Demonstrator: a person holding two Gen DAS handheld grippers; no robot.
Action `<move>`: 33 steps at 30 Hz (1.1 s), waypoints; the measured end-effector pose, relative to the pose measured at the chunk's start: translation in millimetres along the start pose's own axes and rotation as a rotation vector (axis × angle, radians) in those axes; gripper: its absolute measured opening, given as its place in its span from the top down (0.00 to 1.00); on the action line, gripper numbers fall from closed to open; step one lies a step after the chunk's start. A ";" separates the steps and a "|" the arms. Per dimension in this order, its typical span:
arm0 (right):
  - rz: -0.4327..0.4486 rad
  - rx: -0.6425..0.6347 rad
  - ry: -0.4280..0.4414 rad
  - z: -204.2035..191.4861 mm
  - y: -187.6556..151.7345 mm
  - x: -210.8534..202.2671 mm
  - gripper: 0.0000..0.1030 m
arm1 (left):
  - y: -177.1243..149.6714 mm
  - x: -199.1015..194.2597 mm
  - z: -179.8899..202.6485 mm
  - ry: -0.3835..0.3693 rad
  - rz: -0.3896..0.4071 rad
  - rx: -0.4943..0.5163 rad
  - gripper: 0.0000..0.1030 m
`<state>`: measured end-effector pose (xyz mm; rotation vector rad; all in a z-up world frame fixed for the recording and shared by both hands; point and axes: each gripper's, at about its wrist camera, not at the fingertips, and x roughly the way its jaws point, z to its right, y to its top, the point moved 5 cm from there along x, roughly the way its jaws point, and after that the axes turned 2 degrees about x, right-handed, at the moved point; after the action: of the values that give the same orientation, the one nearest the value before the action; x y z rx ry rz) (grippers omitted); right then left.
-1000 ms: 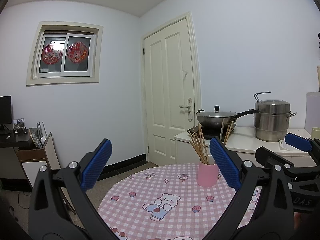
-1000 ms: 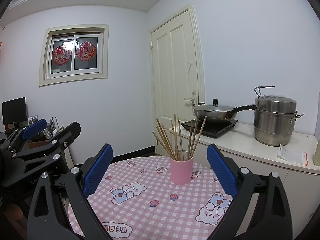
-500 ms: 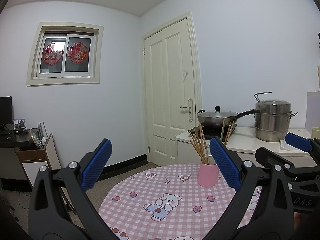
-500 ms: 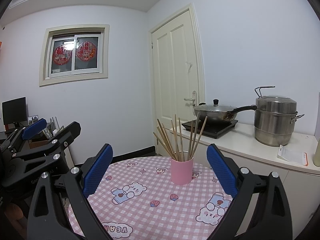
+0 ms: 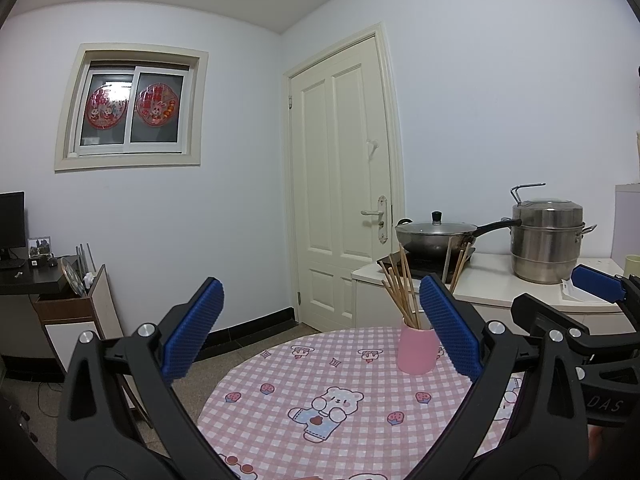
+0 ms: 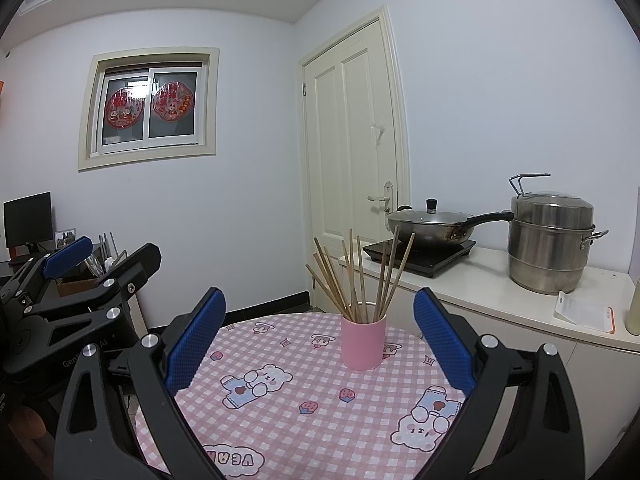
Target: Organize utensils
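1. The pink cup [image 6: 363,342] stands upright on the table [image 6: 288,412], its chopsticks [image 6: 356,280] fanned out and leaning; brushing a stick could likely tip the cup.
2. The left gripper [image 5: 320,332] and right gripper [image 6: 320,330] hang short of the cup, fingers spread wide, holding nothing.
3. Behind the cup: a wok [image 6: 432,226] and a steamer pot [image 6: 550,240]. Nothing blocks the approach.

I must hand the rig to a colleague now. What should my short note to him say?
Left gripper: open, empty, above the table.
Right gripper: open, empty, facing the pink cup.
Chopsticks stand fanned out in the cup, on the checked cloth.
Done: no loose utensils in view; chopsticks are in the cup.
Left: nothing visible; check outside the views.
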<state>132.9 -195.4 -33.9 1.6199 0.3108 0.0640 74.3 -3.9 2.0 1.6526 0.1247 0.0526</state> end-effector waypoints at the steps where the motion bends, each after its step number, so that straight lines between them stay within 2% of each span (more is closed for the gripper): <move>1: 0.000 0.000 0.000 -0.5 -0.3 -0.4 0.11 | 0.1 0.4 -0.1 0.000 -0.001 0.000 0.06; 33: -0.013 -0.003 0.001 1.3 -1.5 6.0 0.11 | -3.8 2.0 -2.9 0.010 -0.002 0.002 0.06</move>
<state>138.7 -195.2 -36.4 1.6150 0.3221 0.0552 75.8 -0.6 -1.6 1.6544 0.1345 0.0591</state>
